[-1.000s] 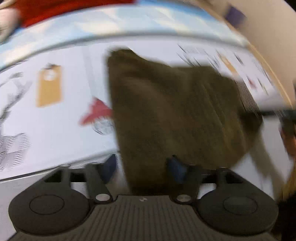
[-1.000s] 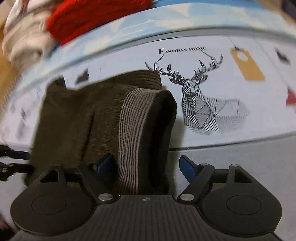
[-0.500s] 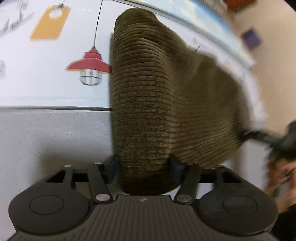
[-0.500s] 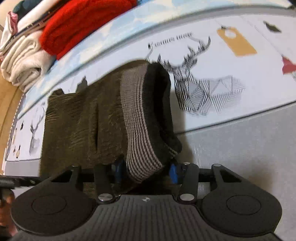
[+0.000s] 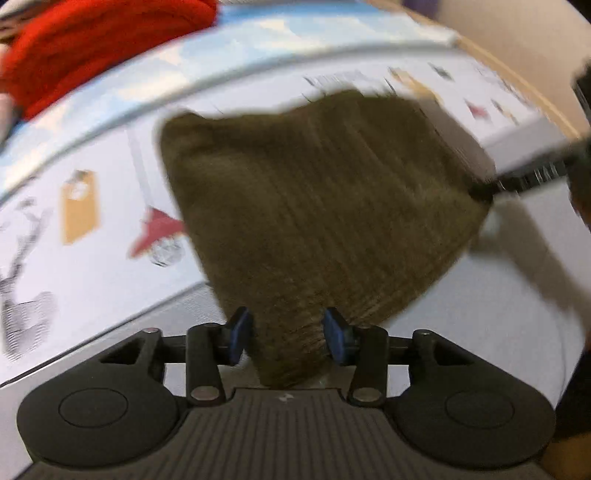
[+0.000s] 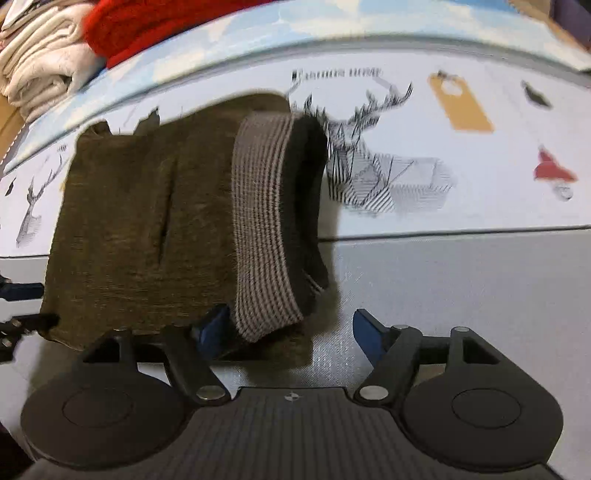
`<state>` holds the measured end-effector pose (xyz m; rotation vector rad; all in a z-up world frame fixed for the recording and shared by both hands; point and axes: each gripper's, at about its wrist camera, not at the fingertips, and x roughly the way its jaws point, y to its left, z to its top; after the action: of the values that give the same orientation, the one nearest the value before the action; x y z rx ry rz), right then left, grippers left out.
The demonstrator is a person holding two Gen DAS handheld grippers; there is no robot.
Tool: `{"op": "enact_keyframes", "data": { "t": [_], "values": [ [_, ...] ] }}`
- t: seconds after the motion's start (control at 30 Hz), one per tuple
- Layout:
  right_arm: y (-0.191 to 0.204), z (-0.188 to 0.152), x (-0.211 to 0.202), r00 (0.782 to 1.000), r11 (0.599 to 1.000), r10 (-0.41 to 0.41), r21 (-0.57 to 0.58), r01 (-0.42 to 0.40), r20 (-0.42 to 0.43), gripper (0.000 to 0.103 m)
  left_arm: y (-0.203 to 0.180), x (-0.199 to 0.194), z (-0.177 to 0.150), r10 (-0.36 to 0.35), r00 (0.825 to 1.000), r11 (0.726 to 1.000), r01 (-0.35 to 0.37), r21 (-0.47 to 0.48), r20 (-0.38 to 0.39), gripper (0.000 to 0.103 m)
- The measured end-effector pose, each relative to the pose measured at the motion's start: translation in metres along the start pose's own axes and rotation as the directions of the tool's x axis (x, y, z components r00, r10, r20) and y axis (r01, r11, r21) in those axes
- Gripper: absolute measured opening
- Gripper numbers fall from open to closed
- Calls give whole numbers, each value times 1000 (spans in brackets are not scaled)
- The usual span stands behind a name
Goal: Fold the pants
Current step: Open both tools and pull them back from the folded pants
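Note:
The olive-brown corduroy pants [image 5: 332, 206] are folded into a short bundle over the printed tablecloth [image 5: 92, 280]. My left gripper [image 5: 286, 332] has its blue pads [image 5: 336, 336] pinching the bundle's near corner, and its jaws are closing. The picture is blurred by motion. In the right wrist view the pants [image 6: 129, 229] show their striped grey waistband [image 6: 266, 221] folded over on top. My right gripper [image 6: 288, 328] is opening around the waistband end. Its right pad stands clear of the cloth. The other gripper [image 6: 14, 314] shows at the left edge.
A red knit garment [image 6: 147, 29] and folded cream clothes [image 6: 40, 55] lie at the far edge of the table. The cloth bears a deer print [image 6: 373, 166], an orange tag [image 6: 461, 103] and a red lamp [image 5: 159, 229]. A plain grey band [image 6: 461, 288] runs along the near side.
My left gripper has swung sideways with the pants and narrowed its jaws on them. My right gripper had pinched the waistband half a second ago and now stands wider, its right pad off the cloth.

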<state>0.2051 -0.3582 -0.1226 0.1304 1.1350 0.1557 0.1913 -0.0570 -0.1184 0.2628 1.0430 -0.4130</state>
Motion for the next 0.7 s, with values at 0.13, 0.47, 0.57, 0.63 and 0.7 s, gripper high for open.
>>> {"op": "enact_keyframes", "data": {
  "t": [0.13, 0.47, 0.57, 0.63, 0.7],
  "values": [
    [14, -1, -41, 995, 998, -60, -20, 61, 80, 72, 7, -48, -4, 121, 991, 989, -115, -93, 62, 81],
    [58, -71, -177, 850, 998, -60, 34, 50, 524, 92, -49, -173, -43, 238, 935, 945, -159, -287, 263, 87],
    [73, -103, -187, 834, 996, -87, 35, 81, 545, 96, -71, -191, -57, 247, 928, 930, -145, -338, 279, 94],
    [79, -119, -184, 845, 995, -95, 43, 85, 526, 96, -83, -188, -69, 203, 940, 927, -94, -364, 275, 103],
    [82, -130, -179, 867, 996, -85, 61, 63, 490, 96, -93, -178, -80, 182, 957, 922, -87, -377, 224, 103]
  ]
}}
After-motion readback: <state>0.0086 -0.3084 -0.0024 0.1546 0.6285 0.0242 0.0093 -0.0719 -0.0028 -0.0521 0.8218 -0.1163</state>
